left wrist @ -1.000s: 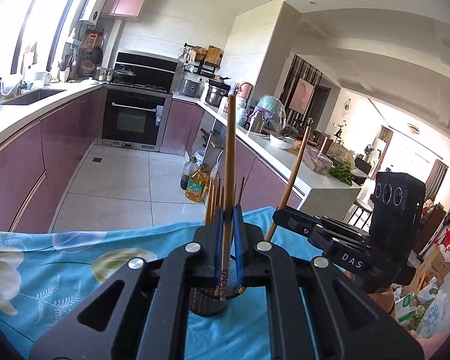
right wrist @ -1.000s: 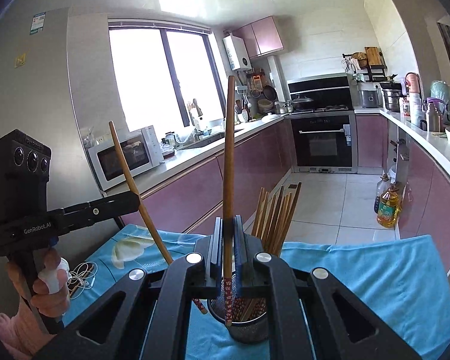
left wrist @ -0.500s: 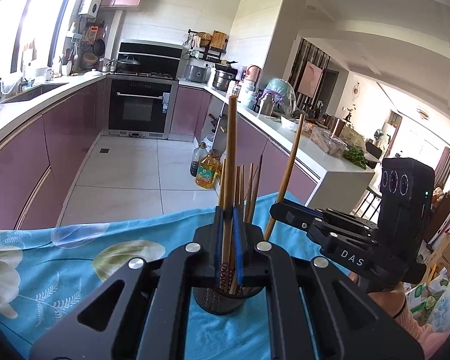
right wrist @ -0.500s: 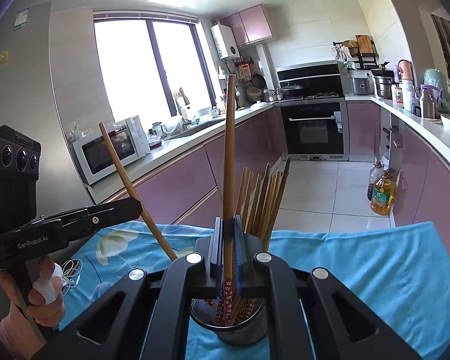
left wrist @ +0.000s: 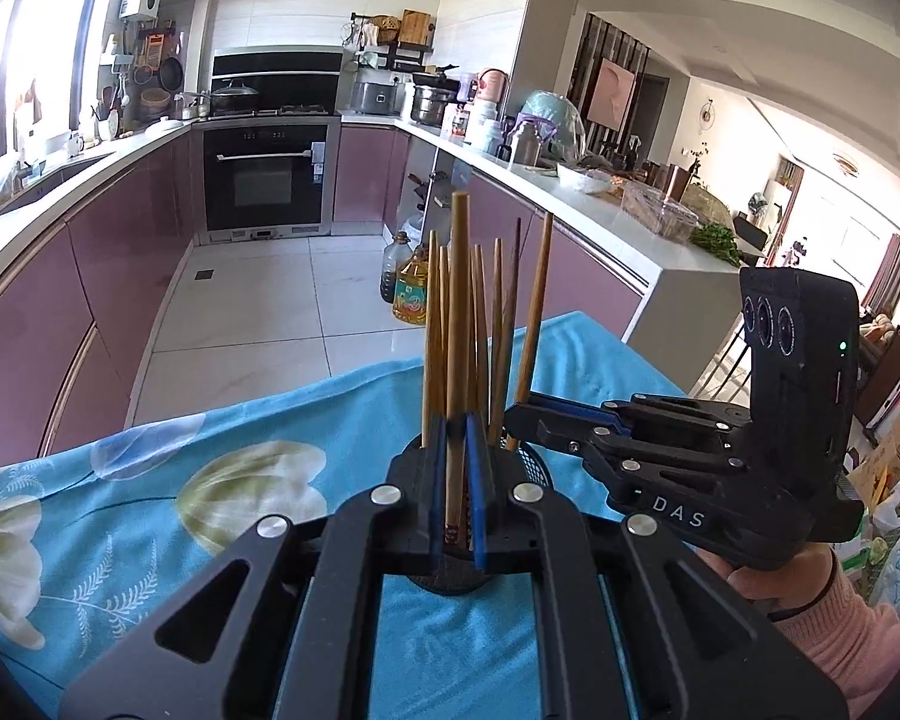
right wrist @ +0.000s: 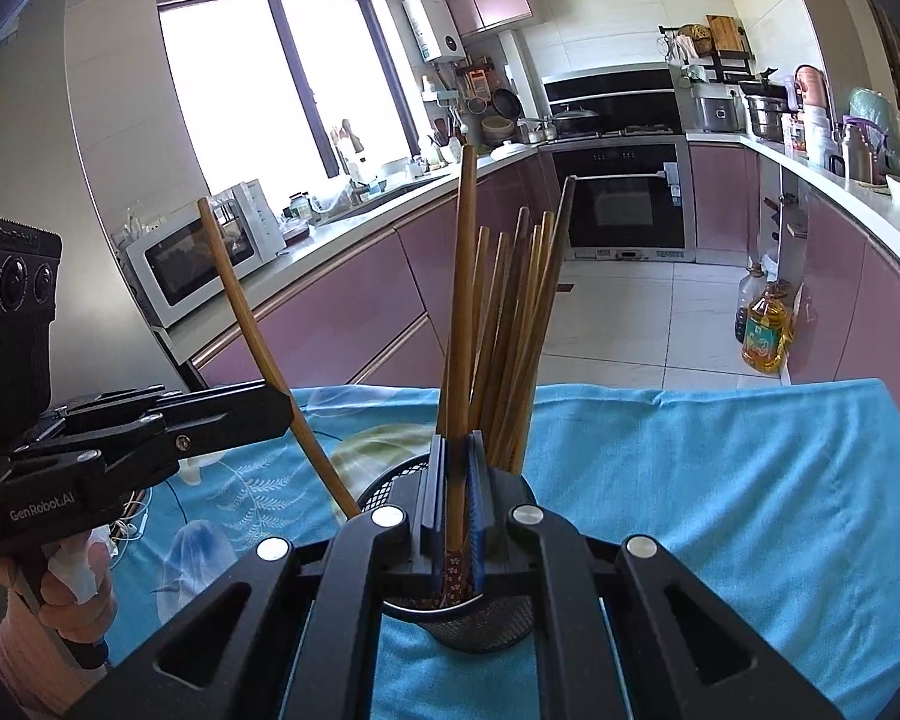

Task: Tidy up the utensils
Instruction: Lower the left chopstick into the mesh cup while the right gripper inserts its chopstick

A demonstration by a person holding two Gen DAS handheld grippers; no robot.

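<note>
A black mesh holder (left wrist: 450,582) (right wrist: 486,618) stands on the blue floral tablecloth (left wrist: 210,480) (right wrist: 720,510) with several wooden chopsticks (left wrist: 492,324) (right wrist: 528,312) upright in it. My left gripper (left wrist: 456,423) (right wrist: 283,403) is shut on one chopstick (left wrist: 459,300) (right wrist: 243,306). In the right wrist view that stick slants down to the holder's rim. My right gripper (right wrist: 457,441) (left wrist: 519,411) is shut on another chopstick (right wrist: 463,276) (left wrist: 537,300). Its patterned lower end reaches inside the holder. Both grippers hover just above the rim, from opposite sides.
A person's hands (left wrist: 774,576) (right wrist: 72,594) grip the handles. A white cable (right wrist: 135,519) lies on the cloth at the left. Beyond the table edge lie a tiled floor with oil bottles (right wrist: 765,333), purple cabinets, an oven (left wrist: 267,180) and a microwave (right wrist: 201,252).
Both grippers have sunk toward the holder, each with its chopstick. The sticks' lower ends sit deeper in the cup, and the view has tilted downward.
</note>
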